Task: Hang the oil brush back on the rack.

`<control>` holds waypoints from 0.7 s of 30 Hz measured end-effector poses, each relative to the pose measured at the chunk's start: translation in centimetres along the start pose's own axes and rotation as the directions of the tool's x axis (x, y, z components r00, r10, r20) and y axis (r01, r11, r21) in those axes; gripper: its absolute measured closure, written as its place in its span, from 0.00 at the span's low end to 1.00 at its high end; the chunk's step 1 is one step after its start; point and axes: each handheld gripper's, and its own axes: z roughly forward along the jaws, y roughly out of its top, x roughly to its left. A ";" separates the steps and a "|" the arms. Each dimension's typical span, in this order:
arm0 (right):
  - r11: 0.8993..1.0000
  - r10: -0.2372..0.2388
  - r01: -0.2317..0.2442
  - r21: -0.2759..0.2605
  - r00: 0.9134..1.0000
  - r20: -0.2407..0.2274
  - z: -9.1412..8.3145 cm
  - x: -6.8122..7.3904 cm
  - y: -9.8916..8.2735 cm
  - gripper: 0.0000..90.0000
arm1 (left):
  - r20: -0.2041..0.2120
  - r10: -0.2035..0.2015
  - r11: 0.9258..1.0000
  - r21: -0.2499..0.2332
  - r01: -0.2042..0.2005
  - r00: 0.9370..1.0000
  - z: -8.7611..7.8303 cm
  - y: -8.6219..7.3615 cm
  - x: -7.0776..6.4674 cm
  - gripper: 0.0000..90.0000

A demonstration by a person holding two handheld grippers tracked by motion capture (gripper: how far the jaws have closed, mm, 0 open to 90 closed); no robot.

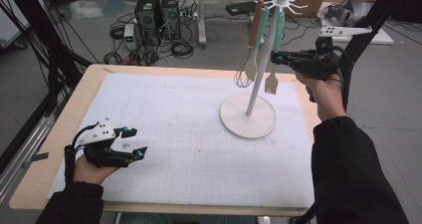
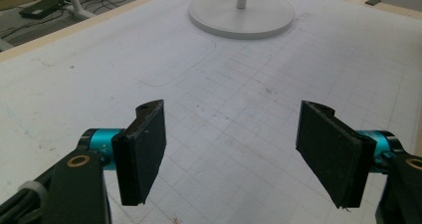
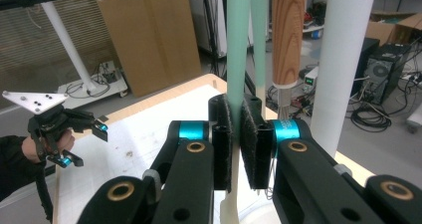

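Black-jawed left gripper (image 1: 133,142): near the table's front left corner, well apart from the white stand (image 1: 248,116); jaws wide open with nothing between them; in the left gripper view the two pads (image 2: 144,149) frame bare mat.
Left hand (image 1: 89,169): under that gripper, sleeve coming in from the near edge.
Grid mat (image 1: 174,134): white sheet with fine squares, covering most of the wooden table (image 1: 79,94); the stand's round base rests on its far right part.
Stand: a flat round white base with a slim white pole (image 3: 343,59) rising from it, leaning in the high view; hooks spread from the top.
Mint-handled spatula (image 1: 275,55): hangs from the stand's top, just right of the pole, its pale blade low, above the mat at the base's far right.
Right gripper (image 1: 276,58): level with the stand's mid-height, to the right of the pole; jaws closed on the spatula's mint handle (image 3: 238,45), pads pressing both sides.
Right hand (image 1: 326,92): right of the stand, beyond the table's right edge.
Wooden-handled whisk (image 1: 251,45): hangs left of the pole, wire loops low; in the right gripper view its handle (image 3: 288,35) sits between the mint handle and the pole.
A second mint handle (image 3: 260,35): just behind the gripped one.
Floor beyond the stand: computer towers (image 1: 158,12) and cables.
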 end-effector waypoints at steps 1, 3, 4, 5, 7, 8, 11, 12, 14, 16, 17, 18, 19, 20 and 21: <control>1.000 0.004 -0.004 0.000 1.000 -0.001 0.0 -0.1 0.0 0.93 | 0.002 0.000 1.000 0.000 0.000 1.000 0.0 0.0 0.0 0.31; 1.000 0.004 -0.004 0.000 1.000 0.001 0.1 -0.2 0.0 0.93 | 0.002 0.000 1.000 0.000 0.000 1.000 0.0 0.0 0.0 0.31; 1.000 0.008 -0.008 0.000 1.000 -0.001 0.1 -0.2 -0.1 0.93 | 0.003 0.000 1.000 0.001 0.000 1.000 0.0 0.0 0.0 0.31; 1.000 0.010 -0.010 -0.002 1.000 -0.005 0.2 -0.3 -0.1 0.93 | 0.002 0.000 1.000 0.001 0.000 1.000 0.0 0.0 0.0 0.31; 1.000 0.016 -0.016 -0.003 1.000 0.000 0.2 -0.4 -0.1 0.93 | 0.001 0.003 1.000 0.001 -0.003 1.000 0.0 0.0 0.0 0.31; 1.000 0.016 -0.016 -0.003 1.000 0.000 0.2 -0.5 -0.1 0.93 | 0.001 0.008 1.000 0.004 -0.008 1.000 -0.1 0.0 0.0 0.31; 1.000 0.016 -0.016 -0.003 1.000 0.005 0.3 -0.4 -0.1 0.92 | 0.004 0.004 1.000 0.000 -0.004 1.000 -0.1 0.0 0.0 0.31; 1.000 0.015 -0.015 -0.002 1.000 0.008 0.2 -0.4 -0.1 0.91 | 0.004 0.004 1.000 -0.001 -0.004 1.000 -0.1 0.0 0.0 0.31; 1.000 0.021 -0.021 -0.008 1.000 0.016 0.1 -0.4 -0.1 0.88 | 0.003 0.004 1.000 0.000 -0.004 1.000 -0.1 0.0 0.0 0.31; 1.000 0.023 -0.023 -0.005 0.999 0.025 0.0 -0.4 -0.1 0.83 | 0.002 0.001 1.000 0.001 -0.001 1.000 -0.1 0.0 0.0 0.31; 1.000 0.025 -0.025 -0.004 0.999 0.030 0.0 -0.4 -0.2 0.81 | 0.001 -0.002 1.000 -0.003 0.002 1.000 -0.1 0.0 0.0 0.31; 1.000 0.023 -0.023 -0.001 0.999 0.038 -0.1 -0.4 -0.2 0.81 | 0.002 0.001 1.000 0.001 -0.001 1.000 -0.1 0.0 0.0 0.31; 1.000 0.015 -0.015 0.000 0.999 0.046 -0.1 -0.3 -0.2 0.80 | 0.001 -0.001 1.000 -0.002 0.001 1.000 -0.1 0.0 0.0 0.31; 1.000 0.015 -0.015 -0.002 0.998 0.053 -0.2 -0.3 -0.3 0.77 | 0.001 -0.002 1.000 -0.002 0.002 1.000 -0.1 0.0 0.0 0.31; 1.000 0.023 -0.023 -0.007 0.998 0.055 -0.3 -0.3 -0.4 0.76 | 0.001 0.001 1.000 0.000 -0.001 1.000 -0.1 0.0 0.0 0.31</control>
